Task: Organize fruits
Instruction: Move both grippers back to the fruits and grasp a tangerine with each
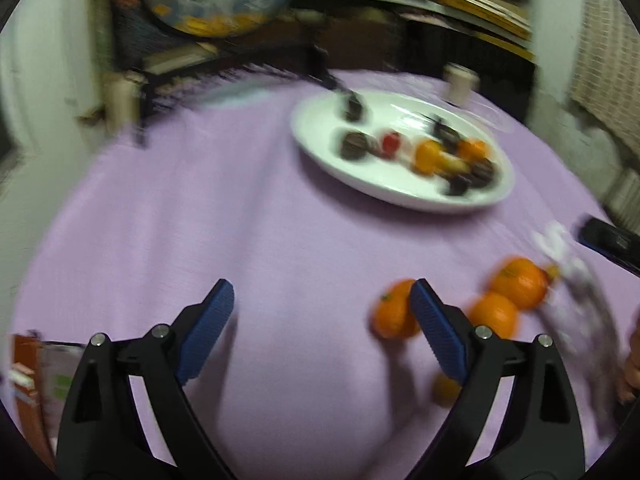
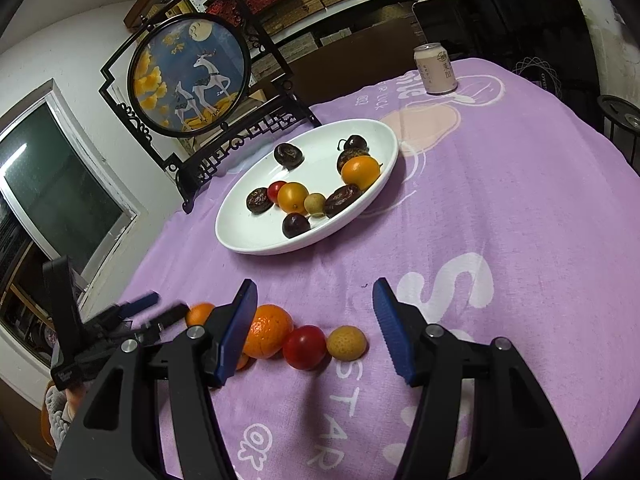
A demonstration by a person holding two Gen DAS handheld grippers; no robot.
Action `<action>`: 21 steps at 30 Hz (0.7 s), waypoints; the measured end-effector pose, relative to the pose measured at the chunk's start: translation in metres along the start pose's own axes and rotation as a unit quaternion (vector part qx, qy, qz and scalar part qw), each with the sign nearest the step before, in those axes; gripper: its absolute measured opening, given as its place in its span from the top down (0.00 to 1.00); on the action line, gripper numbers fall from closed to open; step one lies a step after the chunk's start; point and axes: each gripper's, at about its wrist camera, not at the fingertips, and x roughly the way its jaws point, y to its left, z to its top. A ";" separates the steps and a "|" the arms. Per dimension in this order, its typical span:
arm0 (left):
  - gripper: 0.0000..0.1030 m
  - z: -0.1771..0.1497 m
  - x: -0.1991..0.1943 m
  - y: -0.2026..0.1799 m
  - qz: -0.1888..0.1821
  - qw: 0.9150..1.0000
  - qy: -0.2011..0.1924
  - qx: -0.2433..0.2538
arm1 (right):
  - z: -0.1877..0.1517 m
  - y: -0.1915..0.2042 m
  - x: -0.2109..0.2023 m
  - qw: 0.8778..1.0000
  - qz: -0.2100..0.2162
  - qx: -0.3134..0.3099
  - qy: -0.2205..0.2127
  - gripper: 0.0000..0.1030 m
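Left gripper: jaws spread wide, nothing between them but bare purple cloth. Its right finger sits just in front of one orange, which lies outside the jaws, not gripped. That view is motion-blurred.

Right gripper: jaws partly open, not pressing on anything. In the right wrist view a red tomato and a small yellow fruit lie on the cloth in the gap between the fingers, clear of both pads. A larger orange sits just beside the tomato, partly behind the left finger; whether the finger touches it I cannot tell.

Loose fruit forms a row on the table near its front edge: a small orange furthest left, then the larger orange, tomato, yellow fruit. Tomato touches both neighbours, as far as I can see.

White oval plate sits further back, toward the table's left edge. On it: several dark purple-brown fruits, two orange ones, a red tomato and a small pale one, clustered on the right half.

A can stands at the far edge. A round framed deer picture stands at the back-left corner, behind the plate.
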 end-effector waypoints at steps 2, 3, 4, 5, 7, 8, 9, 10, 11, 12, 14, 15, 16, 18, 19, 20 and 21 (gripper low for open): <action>0.12 0.002 0.001 0.008 0.025 1.000 -0.004 -0.017 | 0.000 0.001 0.000 1.000 -0.001 -0.001 0.001 0.41; 0.12 0.003 0.000 0.012 0.010 1.000 -0.002 -0.029 | 0.000 0.002 0.000 1.000 -0.002 -0.003 0.000 0.41; 0.12 0.003 -0.001 0.014 -0.011 0.999 0.001 -0.035 | 0.000 0.002 0.000 1.000 -0.002 -0.005 0.000 0.41; 0.12 0.002 -0.002 0.013 -0.031 0.999 0.002 -0.037 | 0.000 0.003 0.000 1.000 -0.002 -0.008 0.000 0.41; 0.12 0.000 -0.004 0.004 -0.059 0.998 0.006 -0.019 | -0.002 0.007 0.001 1.000 -0.003 -0.018 0.003 0.41; 0.12 -0.002 -0.004 0.000 -0.060 0.998 0.009 -0.008 | -0.002 0.008 0.002 1.000 -0.003 -0.023 0.005 0.41; 0.12 -0.005 -0.002 -0.007 -0.060 0.998 0.015 0.005 | -0.004 0.011 0.003 1.000 -0.004 -0.030 0.007 0.41; 0.12 -0.007 0.000 -0.011 -0.059 0.998 0.021 0.012 | -0.004 0.012 0.004 0.999 -0.005 -0.033 0.008 0.41; 0.12 -0.008 0.003 -0.012 -0.058 0.998 0.027 0.015 | -0.005 0.013 0.004 0.999 -0.007 -0.036 0.008 0.41; 0.13 -0.009 0.007 -0.013 -0.053 0.998 0.034 0.016 | -0.005 0.014 0.005 0.999 -0.008 -0.039 0.009 0.41; 0.13 -0.009 0.013 -0.011 -0.043 0.998 0.041 0.012 | -0.005 0.014 0.005 0.999 -0.007 -0.039 0.010 0.41; 0.13 -0.008 0.016 -0.010 -0.041 0.998 0.043 0.008 | -0.006 0.014 0.006 0.999 -0.007 -0.040 0.011 0.41; 0.13 -0.007 0.018 -0.010 -0.043 0.998 0.044 0.005 | -0.006 0.015 0.007 0.999 -0.008 -0.042 0.012 0.41; 0.13 -0.004 0.024 -0.011 -0.048 0.998 0.048 0.007 | -0.008 0.017 0.009 0.999 -0.010 -0.047 0.016 0.41; 0.18 -0.003 0.026 -0.012 -0.046 0.998 0.049 0.012 | -0.008 0.018 0.009 0.999 -0.010 -0.050 0.017 0.41; 0.22 -0.003 0.029 -0.014 -0.044 0.998 0.051 0.018 | -0.008 0.020 0.010 0.998 -0.011 -0.053 0.018 0.41; 0.34 -0.004 0.031 -0.016 -0.043 0.997 0.054 0.025 | -0.009 0.022 0.010 0.998 -0.011 -0.057 0.017 0.41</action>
